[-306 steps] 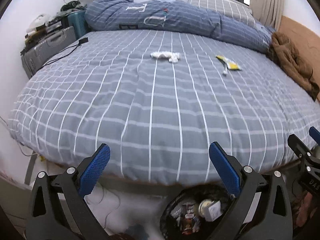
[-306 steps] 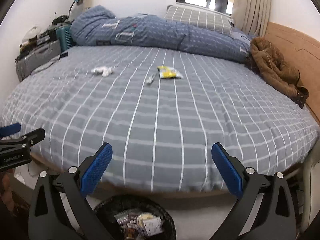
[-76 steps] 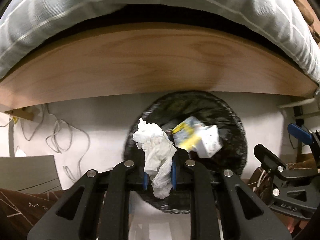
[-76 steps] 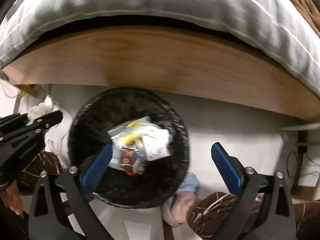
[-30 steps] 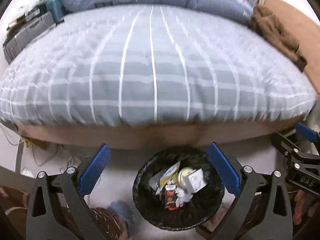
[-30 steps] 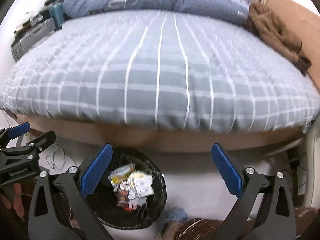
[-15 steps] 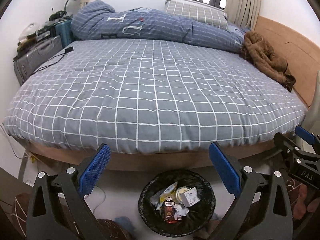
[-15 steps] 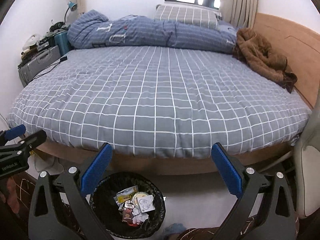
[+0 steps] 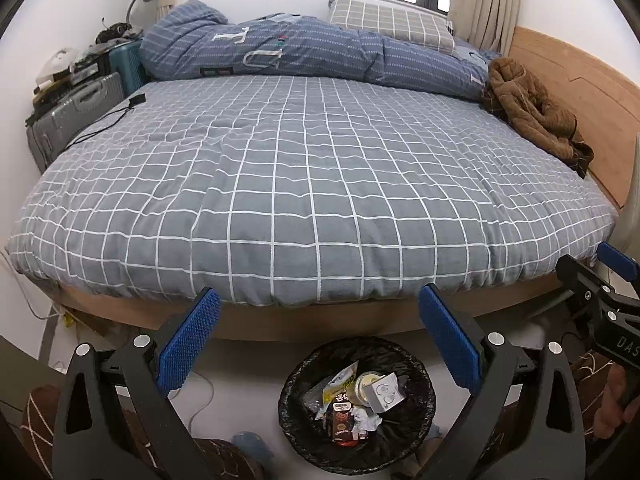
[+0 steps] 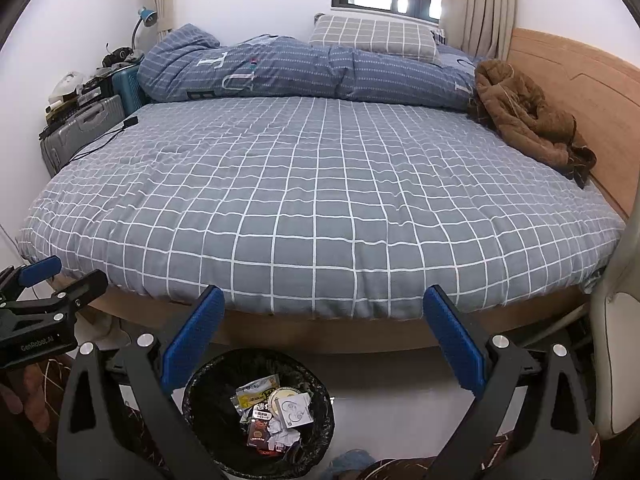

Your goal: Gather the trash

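A black-lined trash bin (image 9: pixel 416 432) stands on the floor at the foot of the bed, also in the right wrist view (image 10: pixel 200 432). It holds several pieces of trash: a crumpled white tissue (image 10: pixel 280 430), a yellow wrapper (image 10: pixel 256 394), a white box (image 9: pixel 382 396) and a red carton (image 9: pixel 344 426). My left gripper (image 9: pixel 318 342) is open and empty, above the bin. My right gripper (image 10: pixel 326 338) is open and empty, above and to the right of the bin. The grey checked bed cover (image 9: pixel 312 176) shows no trash on it.
A blue duvet (image 10: pixel 304 72), a checked pillow (image 10: pixel 372 42) and a brown coat (image 10: pixel 524 116) lie at the far side of the bed. Suitcases (image 9: pixel 76 116) stand at the left. A black cable (image 9: pixel 108 124) lies on the bed's left edge. A wooden headboard (image 10: pixel 576 92) is at the right.
Both grippers have pulled back and tilted up from the bin to face the bed. The left gripper let go of the white tissue into the bin and opened.
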The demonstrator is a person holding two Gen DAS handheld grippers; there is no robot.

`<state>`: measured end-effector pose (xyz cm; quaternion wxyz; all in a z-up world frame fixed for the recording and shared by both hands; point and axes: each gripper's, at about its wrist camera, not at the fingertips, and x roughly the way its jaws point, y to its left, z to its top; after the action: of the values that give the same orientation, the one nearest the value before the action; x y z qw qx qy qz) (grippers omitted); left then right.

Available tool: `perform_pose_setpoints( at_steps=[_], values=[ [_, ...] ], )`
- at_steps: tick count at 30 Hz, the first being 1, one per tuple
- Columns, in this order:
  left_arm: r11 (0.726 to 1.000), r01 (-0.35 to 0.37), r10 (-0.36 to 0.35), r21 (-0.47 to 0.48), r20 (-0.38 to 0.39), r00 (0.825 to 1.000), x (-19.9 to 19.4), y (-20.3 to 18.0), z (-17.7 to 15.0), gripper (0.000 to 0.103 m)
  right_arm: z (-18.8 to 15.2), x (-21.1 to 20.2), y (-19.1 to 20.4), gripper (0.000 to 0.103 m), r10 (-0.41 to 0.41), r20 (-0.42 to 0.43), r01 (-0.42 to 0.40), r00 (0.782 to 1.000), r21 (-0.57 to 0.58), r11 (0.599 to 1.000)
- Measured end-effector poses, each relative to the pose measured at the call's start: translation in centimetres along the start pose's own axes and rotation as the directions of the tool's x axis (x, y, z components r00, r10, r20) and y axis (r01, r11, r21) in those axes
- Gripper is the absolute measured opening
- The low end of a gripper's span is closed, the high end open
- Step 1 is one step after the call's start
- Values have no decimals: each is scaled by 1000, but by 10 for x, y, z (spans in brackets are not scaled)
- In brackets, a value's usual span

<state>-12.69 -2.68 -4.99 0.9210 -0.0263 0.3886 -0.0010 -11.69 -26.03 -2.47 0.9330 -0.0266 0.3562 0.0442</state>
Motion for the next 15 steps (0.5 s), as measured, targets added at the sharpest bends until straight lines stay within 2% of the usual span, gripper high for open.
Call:
perform_pose_setpoints(
  at_steps=[15],
  values=[
    [1000, 3, -3, 11, -4, 1000, 4, -3, 1, 97, -3, 4, 2, 95, 2, -1, -2, 1000, 3, 1000]
  ],
)
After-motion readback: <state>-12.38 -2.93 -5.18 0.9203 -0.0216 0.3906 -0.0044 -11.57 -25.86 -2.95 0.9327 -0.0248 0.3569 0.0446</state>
